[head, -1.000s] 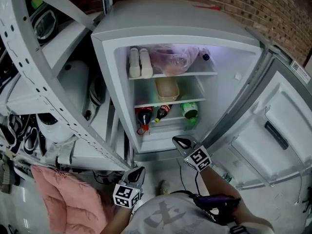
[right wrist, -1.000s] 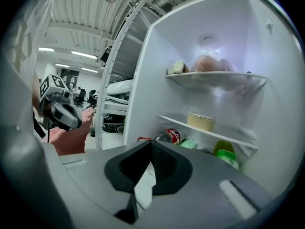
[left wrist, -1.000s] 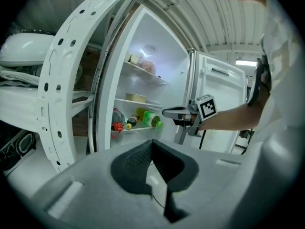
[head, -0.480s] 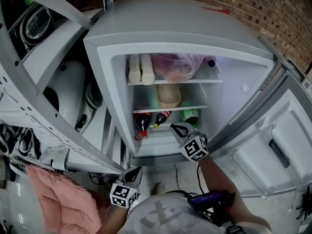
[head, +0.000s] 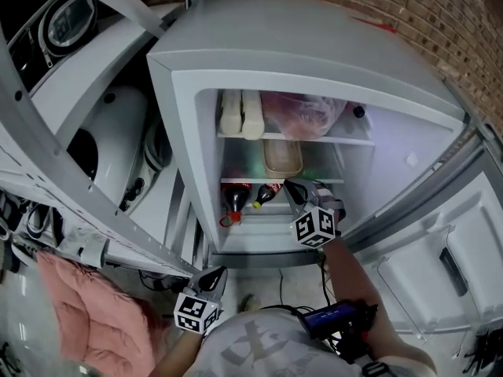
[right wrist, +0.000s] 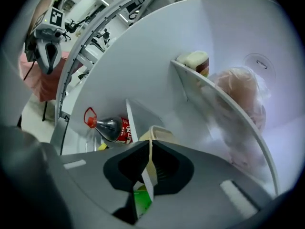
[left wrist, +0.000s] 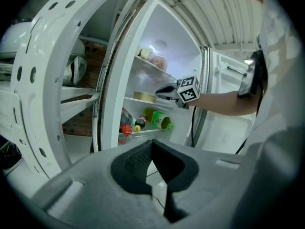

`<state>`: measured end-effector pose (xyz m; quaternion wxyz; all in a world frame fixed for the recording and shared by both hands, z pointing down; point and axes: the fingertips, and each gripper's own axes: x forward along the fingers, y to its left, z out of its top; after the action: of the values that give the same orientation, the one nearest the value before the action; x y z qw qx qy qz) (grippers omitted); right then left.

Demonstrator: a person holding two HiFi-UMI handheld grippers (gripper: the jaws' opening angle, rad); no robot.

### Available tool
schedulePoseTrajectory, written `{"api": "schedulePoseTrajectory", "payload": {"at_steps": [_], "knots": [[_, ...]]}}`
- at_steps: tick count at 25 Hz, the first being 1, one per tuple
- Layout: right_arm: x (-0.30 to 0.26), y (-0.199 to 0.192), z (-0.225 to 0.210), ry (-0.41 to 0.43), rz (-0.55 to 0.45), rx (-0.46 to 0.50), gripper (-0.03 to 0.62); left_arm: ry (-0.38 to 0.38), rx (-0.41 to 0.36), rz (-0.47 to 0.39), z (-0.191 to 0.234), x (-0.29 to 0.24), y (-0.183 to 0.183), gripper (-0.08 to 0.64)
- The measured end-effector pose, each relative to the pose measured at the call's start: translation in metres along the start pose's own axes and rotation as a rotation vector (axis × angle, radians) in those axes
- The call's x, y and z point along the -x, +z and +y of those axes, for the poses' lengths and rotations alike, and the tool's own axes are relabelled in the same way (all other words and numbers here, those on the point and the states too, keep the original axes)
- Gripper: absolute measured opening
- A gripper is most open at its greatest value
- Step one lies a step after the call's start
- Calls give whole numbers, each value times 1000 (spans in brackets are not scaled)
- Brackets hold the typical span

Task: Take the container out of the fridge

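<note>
The beige lidded container (head: 282,157) lies on the middle shelf of the open fridge (head: 189,116); it also shows as the container (left wrist: 144,97) and the container (right wrist: 162,132). My right gripper (head: 292,187) reaches into the fridge, just below and in front of the container, apart from it. Its jaws are shut with nothing held; the right gripper (right wrist: 150,144) points at the container's near end. My left gripper (head: 218,273) hangs low outside the fridge, near the floor, shut and empty; its own view shows the left gripper (left wrist: 151,144) facing the fridge.
A cola bottle (head: 234,199) and a green bottle (left wrist: 159,120) lie on the bottom shelf. A pink bag (head: 302,116) and two cream cartons (head: 241,115) fill the top shelf. The fridge door (head: 440,250) stands open at right. A metal rack (head: 47,155) and pink cushion (head: 86,320) are left.
My right gripper has moved forward and up into the fridge, towards the middle shelf. The head view has come closer to the fridge. The left gripper stays low.
</note>
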<state>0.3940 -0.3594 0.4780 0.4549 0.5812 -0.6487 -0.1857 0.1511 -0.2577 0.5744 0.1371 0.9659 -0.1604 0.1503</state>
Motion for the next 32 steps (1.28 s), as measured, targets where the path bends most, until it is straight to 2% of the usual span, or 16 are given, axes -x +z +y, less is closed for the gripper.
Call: {"api": "schedulePoseTrajectory", "payload": {"at_steps": [1,5,9,17,32], "knots": [[-2,1,-2,-3,7,24,39,5,3,-2,2,0,0,2],[-15,-1,-4,10,53,126,63,24,11,-11,6,-2,2,2],[-25,-10,-6,29,97,163,89,46,22,-17,10,-4,2,2],[-35,-22,-7,67,148,209,75,83,41,-29,16,-6,1,2],[-11,-3,7,58,94,277,51,101,38,-37,6,13,-3,2]]}}
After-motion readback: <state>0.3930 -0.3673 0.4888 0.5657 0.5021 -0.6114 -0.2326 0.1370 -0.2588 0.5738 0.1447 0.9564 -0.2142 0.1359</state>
